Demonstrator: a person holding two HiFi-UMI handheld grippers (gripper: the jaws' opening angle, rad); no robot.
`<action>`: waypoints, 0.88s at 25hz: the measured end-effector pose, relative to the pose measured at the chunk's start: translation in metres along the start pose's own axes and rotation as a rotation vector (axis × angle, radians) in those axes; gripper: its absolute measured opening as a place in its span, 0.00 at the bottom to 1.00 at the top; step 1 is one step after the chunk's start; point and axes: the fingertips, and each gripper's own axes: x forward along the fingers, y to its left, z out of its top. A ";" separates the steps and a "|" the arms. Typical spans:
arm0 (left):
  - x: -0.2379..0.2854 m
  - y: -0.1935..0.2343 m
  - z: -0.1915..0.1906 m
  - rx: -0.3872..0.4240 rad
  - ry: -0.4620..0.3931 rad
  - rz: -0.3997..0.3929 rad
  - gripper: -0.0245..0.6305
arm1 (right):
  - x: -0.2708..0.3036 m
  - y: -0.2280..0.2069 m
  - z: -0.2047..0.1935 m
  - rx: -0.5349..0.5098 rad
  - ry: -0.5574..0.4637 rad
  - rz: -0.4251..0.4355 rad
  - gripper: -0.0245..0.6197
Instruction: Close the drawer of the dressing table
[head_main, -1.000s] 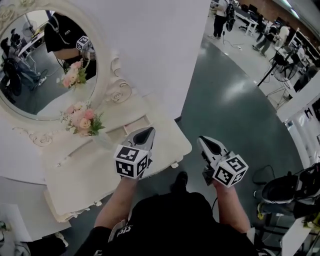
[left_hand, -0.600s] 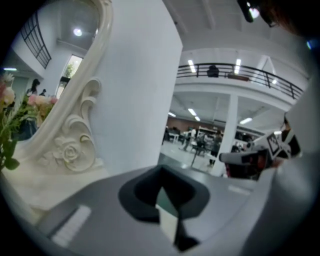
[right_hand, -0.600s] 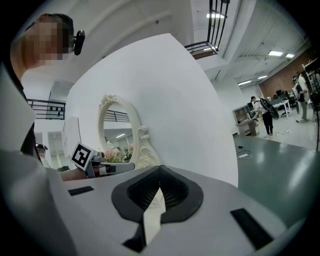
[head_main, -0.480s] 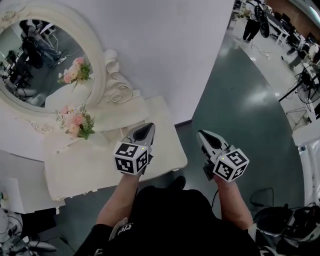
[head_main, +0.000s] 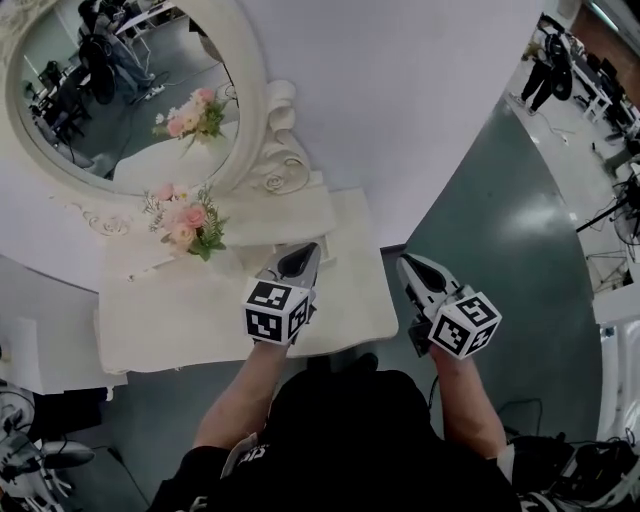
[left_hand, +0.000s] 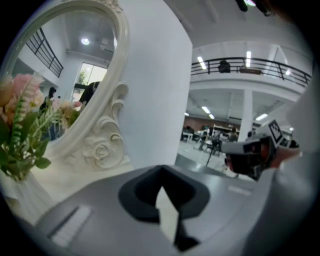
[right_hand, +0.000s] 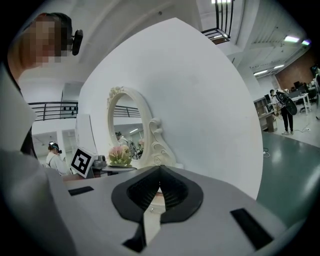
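Under mirror, drawer: sits in low raised tier (head_main: 300, 212) at back of dressing table (head_main: 345, 300). Its front is hidden behind tip of left gripper (head_main: 298, 260), so can't tell if it's flush or what's inside.
Flowers: pink roses w/ green leaves (head_main: 190, 225) stand on table top, left of tier, and are doubled in mirror (head_main: 110, 90). Vase not clear in head view.
Left gripper: jaws together, nothing betw. them. Tip is over table top just before tier, w/ marker cube (head_main: 275, 310) at its rear.
Right gripper (head_main: 415, 272): jaws together, empty. Held off table's right edge, above floor (head_main: 500, 210), not touching table.
Around: white curved wall panel (head_main: 400, 100) behind table. Person (head_main: 548, 70) & desks far off, top right.
In the way: left gripper itself covers drawer front from head view.
Materials: table cream-white, matt, wavy edge. Mirror oval, frame w/ carved scroll & rose (left_hand: 102, 150). Floor grey-green, glossy. Gripper shells grey, jaw pads black & ribbed.
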 end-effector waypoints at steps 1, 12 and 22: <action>-0.003 0.004 -0.005 0.003 0.006 0.000 0.05 | 0.004 0.005 0.000 -0.003 0.000 0.000 0.03; -0.015 0.030 -0.059 -0.037 0.080 0.010 0.11 | 0.044 0.032 -0.020 -0.002 0.067 0.050 0.03; -0.007 0.036 -0.100 -0.071 0.160 0.109 0.19 | 0.069 0.029 -0.019 -0.007 0.125 0.160 0.03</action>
